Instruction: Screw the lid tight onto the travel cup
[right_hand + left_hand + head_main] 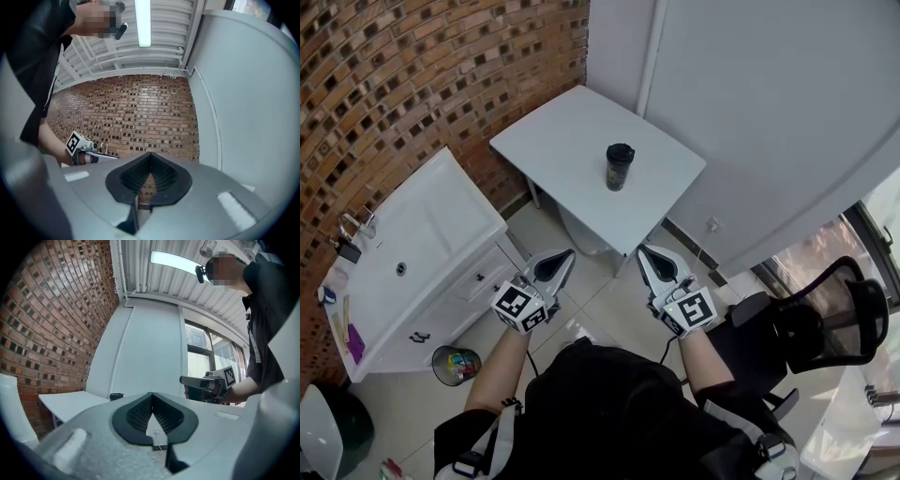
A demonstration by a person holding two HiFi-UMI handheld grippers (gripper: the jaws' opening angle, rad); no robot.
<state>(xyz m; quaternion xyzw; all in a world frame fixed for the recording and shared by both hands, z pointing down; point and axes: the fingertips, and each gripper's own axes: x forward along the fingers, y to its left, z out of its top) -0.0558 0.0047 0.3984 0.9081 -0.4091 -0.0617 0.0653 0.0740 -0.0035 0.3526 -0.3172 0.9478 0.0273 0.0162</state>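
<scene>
Left gripper (565,256), right gripper (645,253): closed, empty.

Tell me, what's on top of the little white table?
Only a dark travel cup stands on the white table, with a black lid on top. The lid covers whatever is inside the cup.

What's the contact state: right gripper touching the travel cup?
Apart. Head view: the right gripper hangs short of the table, shut and empty; the travel cup stands alone on it.
</scene>
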